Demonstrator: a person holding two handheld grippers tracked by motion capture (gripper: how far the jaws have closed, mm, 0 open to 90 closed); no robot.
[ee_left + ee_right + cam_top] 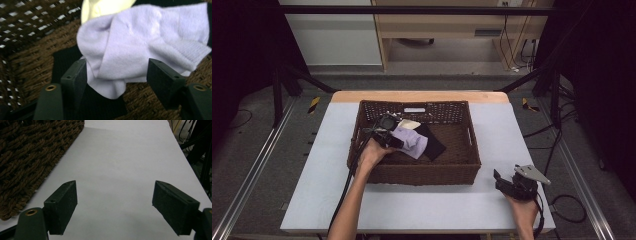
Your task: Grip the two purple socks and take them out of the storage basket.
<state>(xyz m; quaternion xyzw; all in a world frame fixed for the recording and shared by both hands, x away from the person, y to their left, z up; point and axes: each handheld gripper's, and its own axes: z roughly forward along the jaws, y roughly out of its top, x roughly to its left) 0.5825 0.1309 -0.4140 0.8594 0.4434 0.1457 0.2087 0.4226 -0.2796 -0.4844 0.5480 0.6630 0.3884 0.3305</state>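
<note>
A brown wicker basket (414, 176) stands in the middle of the grey table (327, 190). Inside it lies a crumpled pale lilac sock (412, 141) on a black cloth (432, 142), with a pale yellow piece (408, 123) behind. My left gripper (394, 141) reaches into the basket from the left. In the left gripper view its jaws stand wide on either side of the sock (140, 42), the gripper (117, 72) open, the black cloth (100, 102) beneath. My right gripper (501, 181) rests near the table's front right, open (115, 192) with nothing between its jaws.
The basket's outer wall (30, 157) rises to the left of my right gripper, with bare table (120, 157) ahead of it. The basket's woven side (15, 30) stands close on my left gripper's left. Black frame posts and cables flank the table.
</note>
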